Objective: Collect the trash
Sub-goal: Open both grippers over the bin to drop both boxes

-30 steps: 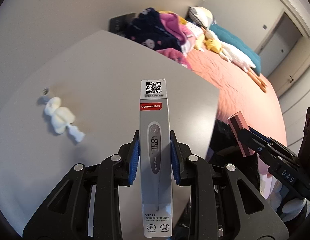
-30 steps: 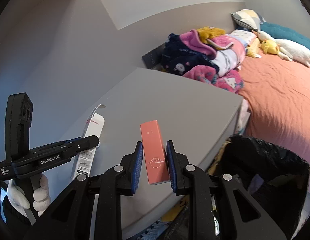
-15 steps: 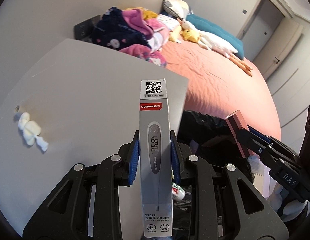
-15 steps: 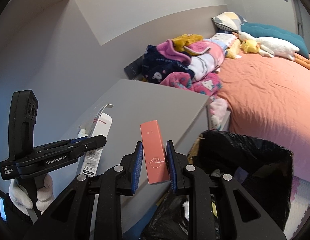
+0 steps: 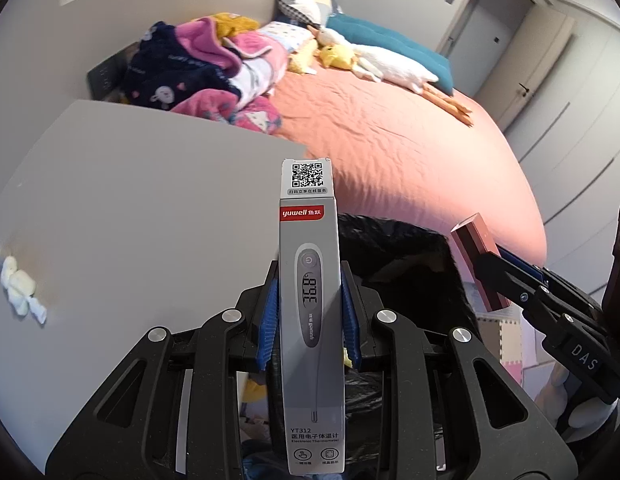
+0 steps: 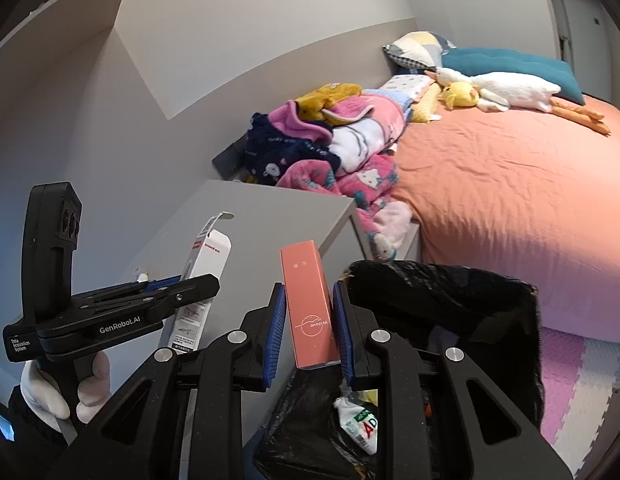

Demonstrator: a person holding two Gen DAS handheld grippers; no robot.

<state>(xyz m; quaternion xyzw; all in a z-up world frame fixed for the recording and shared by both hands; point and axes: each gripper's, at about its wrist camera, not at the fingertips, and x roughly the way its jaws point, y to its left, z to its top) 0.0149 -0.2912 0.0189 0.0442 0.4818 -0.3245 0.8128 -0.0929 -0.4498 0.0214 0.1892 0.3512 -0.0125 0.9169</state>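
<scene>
My left gripper (image 5: pixel 309 316) is shut on a grey thermometer box (image 5: pixel 310 280), held upright at the grey table's (image 5: pixel 129 208) right edge. My right gripper (image 6: pixel 309 326) is shut on a salmon-pink box (image 6: pixel 310 304), over the near rim of a bin lined with a black bag (image 6: pixel 450 304). Each gripper shows in the other's view: the right one with its pink box (image 5: pixel 480 264) above the bin (image 5: pixel 406 256), the left one with its box (image 6: pixel 203 280) beside the table (image 6: pixel 261 220). A crumpled white tissue (image 5: pixel 17 290) lies on the table at far left.
The bin holds trash, including a white wrapper (image 6: pixel 360 424). A bed with an orange sheet (image 6: pixel 510 192) lies beyond the bin, with piled clothes (image 6: pixel 330 148) and a plush goose (image 6: pixel 506 88). Foam floor mats (image 6: pixel 582 380) lie at the right.
Both grippers, still holding their boxes, have moved right from over the table toward the bin. The bin has come into fuller view and the tissue has slid to the left edge.
</scene>
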